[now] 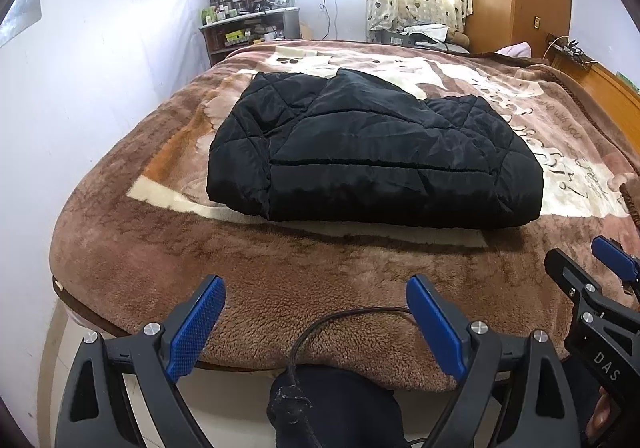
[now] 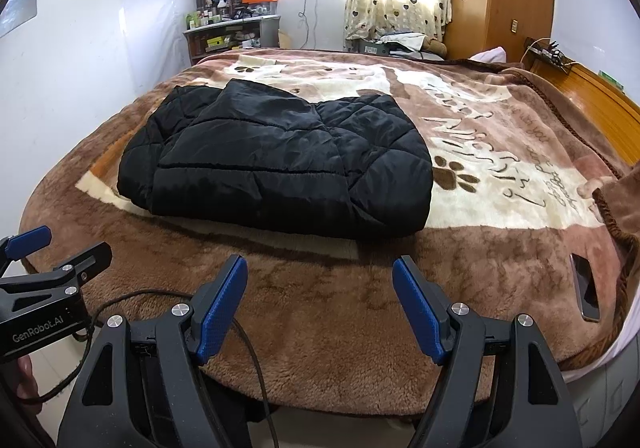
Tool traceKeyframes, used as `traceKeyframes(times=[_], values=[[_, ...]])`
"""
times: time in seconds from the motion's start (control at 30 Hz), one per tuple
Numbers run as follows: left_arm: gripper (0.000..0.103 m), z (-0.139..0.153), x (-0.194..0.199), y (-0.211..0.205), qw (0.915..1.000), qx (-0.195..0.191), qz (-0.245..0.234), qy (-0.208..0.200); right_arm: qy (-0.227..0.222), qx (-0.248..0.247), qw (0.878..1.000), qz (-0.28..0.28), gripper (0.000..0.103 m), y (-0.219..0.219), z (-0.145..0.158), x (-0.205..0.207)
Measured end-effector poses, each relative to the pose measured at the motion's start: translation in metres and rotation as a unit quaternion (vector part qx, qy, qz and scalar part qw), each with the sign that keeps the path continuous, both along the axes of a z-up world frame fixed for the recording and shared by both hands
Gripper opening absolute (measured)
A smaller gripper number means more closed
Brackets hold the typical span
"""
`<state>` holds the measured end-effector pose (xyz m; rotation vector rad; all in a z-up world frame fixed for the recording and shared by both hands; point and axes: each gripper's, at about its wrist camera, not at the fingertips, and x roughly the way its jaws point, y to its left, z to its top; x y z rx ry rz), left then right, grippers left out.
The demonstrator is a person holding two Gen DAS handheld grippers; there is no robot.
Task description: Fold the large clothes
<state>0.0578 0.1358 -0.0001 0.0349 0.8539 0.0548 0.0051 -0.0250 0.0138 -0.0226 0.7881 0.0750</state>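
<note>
A black puffy jacket [image 1: 372, 151] is seen lying folded into a thick bundle in the middle of the bed, on the brown fuzzy blanket [image 1: 280, 288]. The left gripper [image 1: 316, 324] is held with its blue pads wide apart and nothing between them, near the front edge of the bed and well apart from the jacket. The right gripper [image 2: 320, 308] is held the same way, pads apart and empty. The folding looks nearly done, or all done. The bundle could still puff up and fall open, because the stuffing is springy and the cloth is slippery. If one more fold is tried, only the top layer might be pinched, and the rest could slide out. A black cable [image 2: 160, 298] is draped on the blanket by the grippers and could get caught. A phone [image 2: 586, 288] is lying near the right edge of the bed and could be knocked off.
</note>
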Motion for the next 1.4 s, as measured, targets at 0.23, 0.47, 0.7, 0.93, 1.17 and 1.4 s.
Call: traceKeyframes(times=[0.23,0.47,0.7,0.93,1.17,1.4], values=[[0.092,-0.0003,0.0000,-0.0030,1.0000,0.000,-0.005,0.002,0.003,0.003,1.000,-0.003,0.075,-0.0015,-0.0021,-0.0007],[0.092,-0.0003,0.0000,-0.0035,1.0000,-0.002,-0.007,0.002,0.003,0.004,1.000,-0.003,0.075,-0.0022,-0.0027,-0.0008],[0.092,0.0001,-0.0005,-0.0046,1.0000,-0.001,-0.009,0.000,0.004,0.005,1.000,-0.005,0.075,-0.0029,-0.0029,-0.0007],[0.092,0.0000,-0.0002,-0.0061,1.0000,0.000,-0.010,0.000,0.005,0.006,1.000,-0.006,0.075,-0.0012,-0.0043,-0.0018],[0.092,-0.0002,-0.0006,-0.0054,1.0000,-0.001,-0.010,0.001,0.005,0.007,1.000,-0.007,0.075,-0.0009,-0.0046,-0.0023],[0.092,-0.0002,-0.0008,-0.0055,1.0000,-0.001,-0.009,0.002,0.006,0.007,1.000,-0.007,0.075,-0.0010,-0.0050,-0.0021]])
